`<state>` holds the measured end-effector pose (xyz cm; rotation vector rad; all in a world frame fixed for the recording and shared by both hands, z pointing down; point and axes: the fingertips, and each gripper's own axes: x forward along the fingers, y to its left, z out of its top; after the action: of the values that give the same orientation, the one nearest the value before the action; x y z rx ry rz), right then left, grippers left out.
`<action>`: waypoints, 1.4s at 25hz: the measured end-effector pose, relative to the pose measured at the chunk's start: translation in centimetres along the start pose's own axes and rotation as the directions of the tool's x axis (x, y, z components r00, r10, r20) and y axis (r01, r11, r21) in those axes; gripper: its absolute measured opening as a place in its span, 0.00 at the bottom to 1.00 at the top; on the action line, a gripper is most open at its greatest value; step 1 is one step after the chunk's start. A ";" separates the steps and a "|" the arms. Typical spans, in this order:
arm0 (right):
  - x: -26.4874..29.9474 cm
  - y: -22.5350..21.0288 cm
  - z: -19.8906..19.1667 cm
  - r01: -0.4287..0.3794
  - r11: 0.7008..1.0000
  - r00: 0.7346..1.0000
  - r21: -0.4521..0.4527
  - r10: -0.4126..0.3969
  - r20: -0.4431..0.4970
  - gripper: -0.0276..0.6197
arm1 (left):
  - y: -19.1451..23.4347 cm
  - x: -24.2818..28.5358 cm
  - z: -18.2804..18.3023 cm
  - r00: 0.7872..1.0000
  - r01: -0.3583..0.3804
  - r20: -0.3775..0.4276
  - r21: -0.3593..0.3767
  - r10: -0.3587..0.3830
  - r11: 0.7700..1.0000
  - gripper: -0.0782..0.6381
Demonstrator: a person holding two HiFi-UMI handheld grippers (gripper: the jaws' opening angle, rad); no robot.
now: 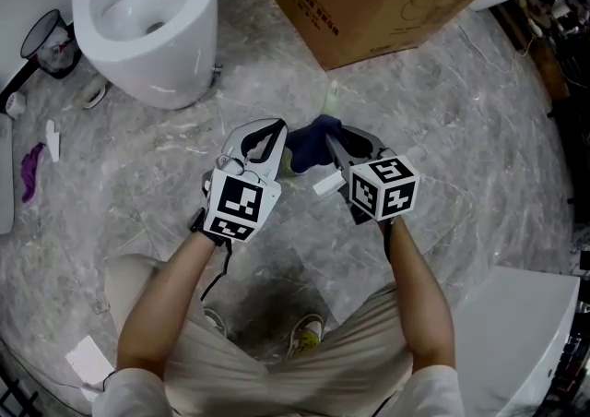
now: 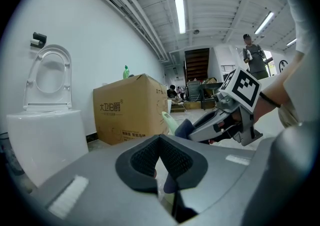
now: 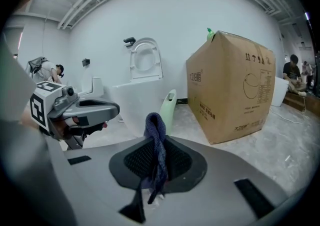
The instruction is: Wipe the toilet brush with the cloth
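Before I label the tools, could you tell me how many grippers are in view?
2. The left gripper is left of centre in the head view, shut on the toilet brush; the right gripper is beside it, shut on the blue cloth. None seems hidden.

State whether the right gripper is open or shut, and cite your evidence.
Shut on the blue cloth: the right gripper pinches it between its pads, a fold poking above.

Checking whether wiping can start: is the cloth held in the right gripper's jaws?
Yes, the right gripper has its jaws closed on the dark blue cloth, which sticks up between them.
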<state>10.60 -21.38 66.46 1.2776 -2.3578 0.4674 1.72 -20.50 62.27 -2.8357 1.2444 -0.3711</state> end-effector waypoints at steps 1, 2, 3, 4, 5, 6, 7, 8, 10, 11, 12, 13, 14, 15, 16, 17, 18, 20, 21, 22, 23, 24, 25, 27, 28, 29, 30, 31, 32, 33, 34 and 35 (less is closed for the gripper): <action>0.1 0.1 -0.3 -0.004 1.000 1.000 -0.004 0.004 -0.010 0.11 | -0.1 0.0 0.0 1.000 0.002 -0.001 0.002 -0.002 1.000 0.11; 0.2 0.3 -0.6 -0.007 1.000 1.000 -0.010 0.007 -0.020 0.11 | -0.3 0.1 0.1 1.000 0.004 0.000 0.007 -0.004 1.000 0.11; 0.3 0.3 -1.0 -0.010 1.000 1.000 -0.016 0.009 -0.029 0.11 | -0.5 0.1 0.2 1.000 0.006 0.002 0.013 -0.006 1.000 0.11; 0.5 0.4 -1.3 -0.011 1.000 0.999 -0.020 0.010 -0.037 0.11 | -0.6 0.2 0.3 1.000 0.009 0.005 0.018 -0.009 1.000 0.11; 0.6 0.5 -1.6 -0.011 1.000 0.999 -0.024 0.010 -0.044 0.11 | -0.6 0.2 0.3 1.000 0.010 0.007 0.019 -0.010 1.000 0.11; 0.8 0.5 -1.9 -0.008 1.000 0.999 -0.029 0.007 -0.050 0.11 | -0.6 0.2 0.3 1.000 0.009 0.007 0.015 -0.009 1.000 0.11; 1.0 0.5 -2.1 -0.002 0.999 0.998 -0.038 0.000 -0.055 0.11 | -0.5 0.2 0.1 1.000 0.007 0.006 0.010 -0.007 1.000 0.11; 1.1 0.5 -2.3 0.008 0.999 0.998 -0.050 -0.011 -0.058 0.11 | -0.4 0.3 -0.2 1.000 0.003 0.002 0.006 -0.003 1.000 0.11; 1.2 0.5 -2.7 0.029 0.997 0.998 -0.071 -0.033 -0.057 0.11 | -0.3 0.5 -0.7 1.000 -0.002 -0.004 0.004 0.002 1.000 0.11; 1.2 0.4 -2.8 0.036 0.997 0.998 -0.073 -0.040 -0.054 0.11 | -0.3 0.6 -0.9 1.000 -0.003 -0.004 0.003 0.003 1.000 0.11; 1.2 0.3 -2.9 0.042 0.997 0.998 -0.071 -0.045 -0.052 0.11 | -0.3 0.6 -1.0 1.000 -0.005 -0.003 0.000 0.005 1.000 0.11; 1.2 0.3 -3.0 0.044 0.997 0.998 -0.066 -0.047 -0.050 0.11 | -0.2 0.6 -1.1 1.000 -0.008 -0.002 -0.006 0.008 1.000 0.11; 1.1 0.2 -3.0 0.043 0.997 0.998 -0.061 -0.046 -0.050 0.11 | -0.2 0.6 -1.2 1.000 -0.010 -0.001 -0.011 0.010 1.000 0.11; 1.1 0.2 -3.0 0.042 0.998 0.998 -0.057 -0.045 -0.050 0.11 | -0.1 0.6 -1.3 1.000 -0.012 -0.003 -0.014 0.012 1.000 0.11; 1.2 0.2 -3.0 0.042 0.998 0.998 -0.056 -0.045 -0.053 0.11 | -0.1 0.6 -1.4 1.000 -0.012 -0.004 -0.015 0.012 1.000 0.11; 1.2 0.1 -3.1 0.043 0.997 0.997 -0.057 -0.046 -0.056 0.11 | -0.1 0.6 -1.4 1.000 -0.011 -0.005 -0.012 0.011 1.000 0.11; 1.3 0.2 -3.2 0.045 0.997 0.997 -0.060 -0.048 -0.060 0.11 | -0.2 0.5 -1.4 1.000 -0.010 -0.004 -0.010 0.009 1.000 0.11; 1.4 0.3 -3.5 0.047 0.997 0.996 -0.066 -0.052 -0.073 0.11 | -0.2 0.4 -1.2 1.000 -0.008 0.001 -0.008 0.008 1.000 0.11; 1.5 0.3 -3.7 0.047 0.997 0.995 -0.069 -0.053 -0.083 0.11 | -0.3 0.3 -1.1 1.000 -0.007 0.004 -0.007 0.007 1.000 0.11; 1.7 0.3 -4.0 0.048 0.996 0.994 -0.071 -0.055 -0.094 0.11 | -0.4 0.3 -1.0 1.000 -0.005 0.006 -0.006 0.005 1.000 0.11; 1.8 0.3 -4.3 0.050 0.996 0.993 -0.073 -0.058 -0.107 0.11 | -0.4 0.3 -0.9 1.000 -0.001 0.010 -0.005 0.001 1.000 0.11; 1.9 0.3 -4.6 0.054 0.996 0.991 -0.076 -0.063 -0.119 0.11 | -0.5 0.2 -0.7 1.000 0.007 0.017 -0.003 -0.007 1.000 0.11; 2.0 0.3 -4.9 0.058 0.995 0.989 -0.078 -0.068 -0.131 0.11 | -0.6 0.2 -0.5 0.999 0.020 0.027 0.001 -0.020 1.000 0.11; 1.9 0.3 -5.6 0.067 0.995 0.984 -0.073 -0.078 -0.159 0.11 | -0.7 0.2 -0.2 0.997 0.050 0.051 0.013 -0.051 0.999 0.11; 1.7 0.5 -5.9 0.069 0.996 0.981 -0.065 -0.079 -0.176 0.11 | -0.6 0.3 -0.2 0.997 0.056 0.057 0.014 -0.057 0.998 0.11; 1.6 0.7 -6.1 0.068 0.996 0.979 -0.054 -0.077 -0.190 0.11 | -0.2 0.3 -0.3 0.997 0.053 0.059 0.008 -0.053 0.999 0.11; 1.4 0.8 -6.0 0.067 0.997 0.977 -0.043 -0.074 -0.200 0.12 | 0.3 0.4 -0.4 0.997 0.046 0.057 -0.007 -0.045 0.999 0.11; 1.4 0.9 -5.8 0.069 0.997 0.976 -0.029 -0.074 -0.205 0.12 | 0.7 0.5 -0.5 0.997 0.044 0.058 -0.027 -0.043 0.999 0.11; 1.3 0.8 -5.5 0.076 0.997 0.975 -0.015 -0.077 -0.209 0.12 | 0.7 0.5 -0.5 0.996 0.059 0.065 -0.046 -0.056 0.997 0.11; 1.2 0.5 -5.4 0.087 0.996 0.973 -0.005 -0.086 -0.212 0.12 | 0.4 0.4 -0.5 0.993 0.094 0.077 -0.051 -0.090 0.994 0.11; 1.1 0.2 -5.3 0.101 0.995 0.972 -0.004 -0.100 -0.214 0.12 | -0.1 0.3 -0.7 0.988 0.132 0.086 -0.033 -0.129 0.991 0.11; 1.0 -0.2 -5.2 0.115 0.993 0.970 -0.016 -0.115 -0.212 0.12 | -0.5 0.2 -1.1 0.985 0.151 0.083 0.007 -0.151 0.988 0.11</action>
<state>11.36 -19.73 71.45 1.2860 -2.0950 0.5342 1.98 -20.17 63.39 -2.9203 1.0179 -0.2537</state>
